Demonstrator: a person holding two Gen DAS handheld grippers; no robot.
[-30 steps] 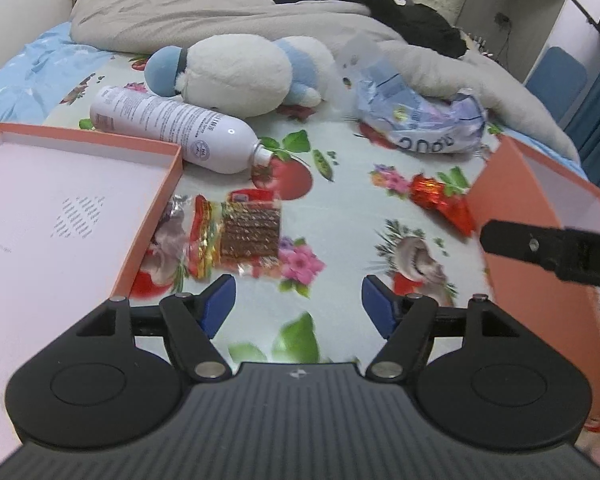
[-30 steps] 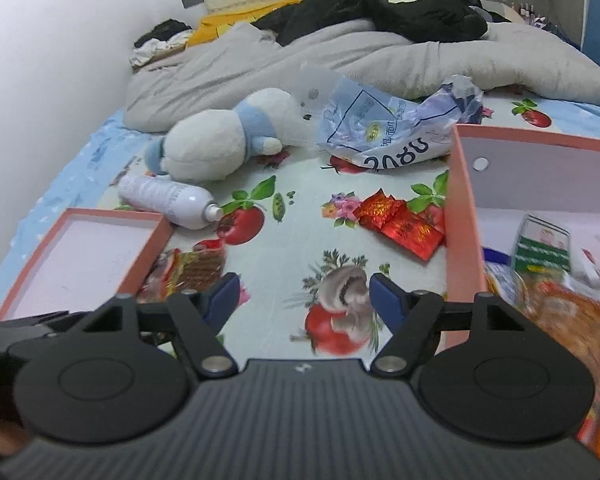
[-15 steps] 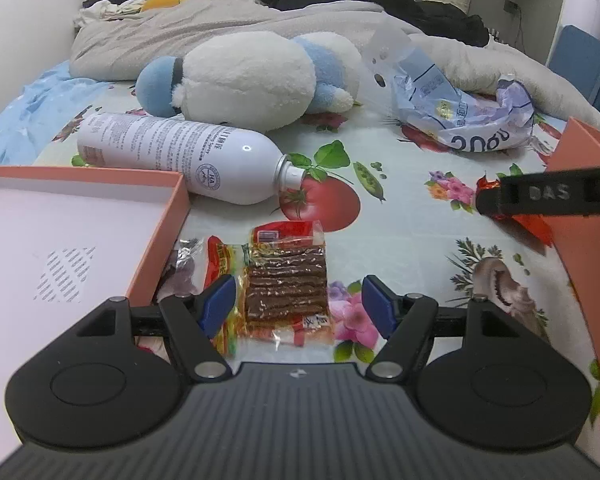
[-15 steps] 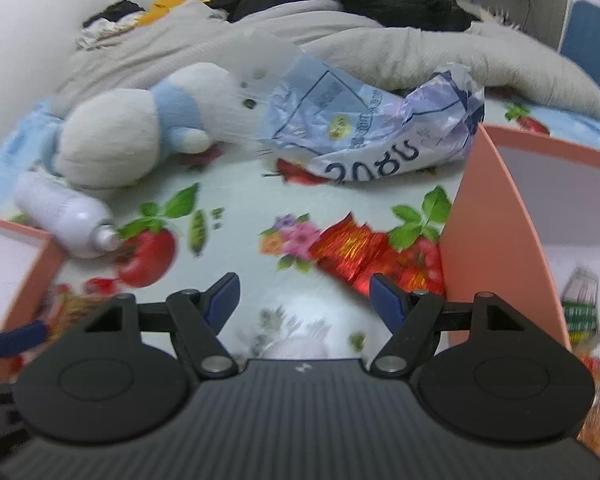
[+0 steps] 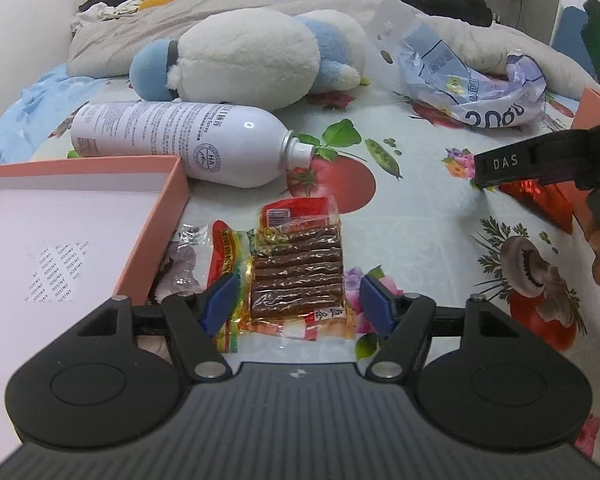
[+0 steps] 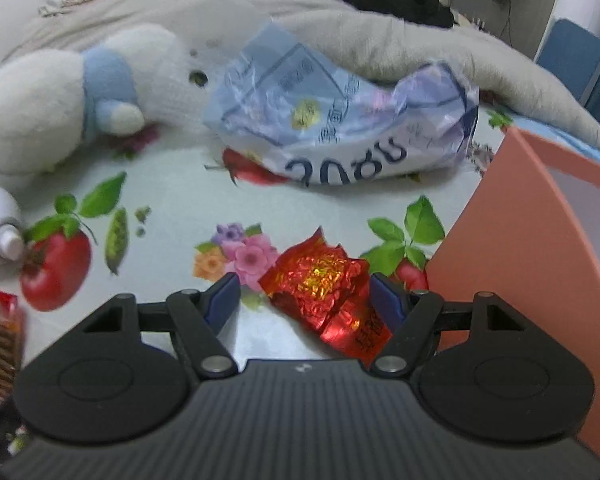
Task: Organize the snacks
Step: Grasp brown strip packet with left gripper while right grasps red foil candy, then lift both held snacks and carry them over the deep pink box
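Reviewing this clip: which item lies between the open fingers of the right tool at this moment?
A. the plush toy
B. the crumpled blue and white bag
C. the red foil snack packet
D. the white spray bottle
C: in the right wrist view the red foil snack packet sits on the bedsheet between the blue pads of the right tool, which do not yet press on it.
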